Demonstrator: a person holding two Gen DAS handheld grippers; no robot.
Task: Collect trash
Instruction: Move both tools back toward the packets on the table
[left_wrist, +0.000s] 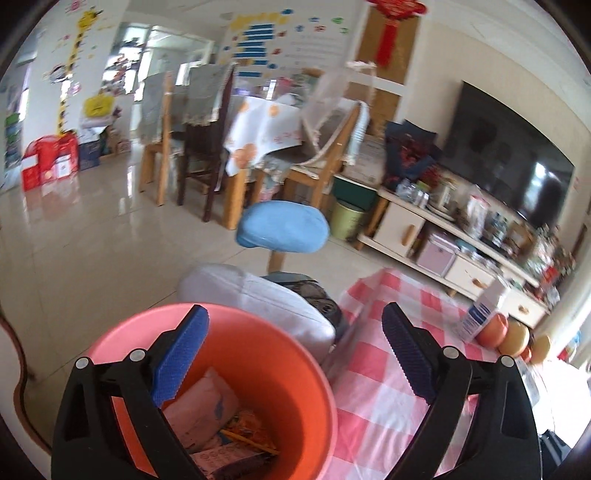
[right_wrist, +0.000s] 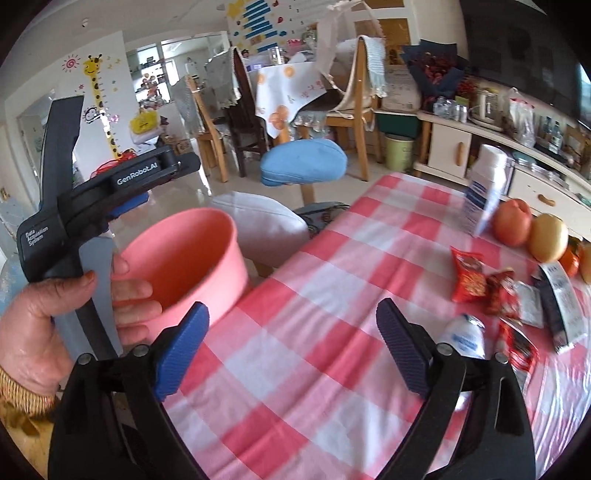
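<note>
1. Tabletop in pink-and-white check runs ahead, between the right fingers.
2. Right of those fingers: red snack wrappers, a white bottle lying down, a dark packet.
3. Farther ahead-right: a carton, then fruit just beside it.

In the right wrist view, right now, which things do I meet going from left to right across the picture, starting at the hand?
Hand holding the left gripper → pink bin → checkered tablecloth → red snack wrapper → yellow apple.
</note>
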